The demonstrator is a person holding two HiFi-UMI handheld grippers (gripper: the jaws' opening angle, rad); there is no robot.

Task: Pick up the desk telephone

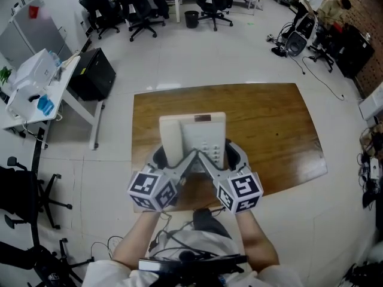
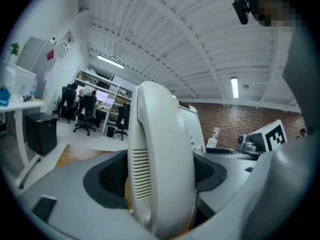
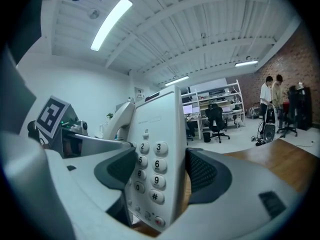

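The white desk telephone (image 1: 192, 137) hangs above the wooden table (image 1: 275, 124), held from the near side by both grippers. My left gripper (image 1: 175, 158) is shut on its handset side; in the left gripper view the handset (image 2: 160, 169) fills the gap between the dark pads (image 2: 107, 176). My right gripper (image 1: 220, 157) is shut on the keypad side; in the right gripper view the telephone (image 3: 157, 154), with its number keys showing, sits between the pads (image 3: 202, 171). The phone's underside is hidden.
A white desk (image 1: 36, 91) with a black cabinet (image 1: 93, 73) stands left of the table. Office chairs (image 1: 140, 8) line the far side. People and cables (image 1: 323, 11) are at the far right. A black chair (image 1: 24, 196) is near left.
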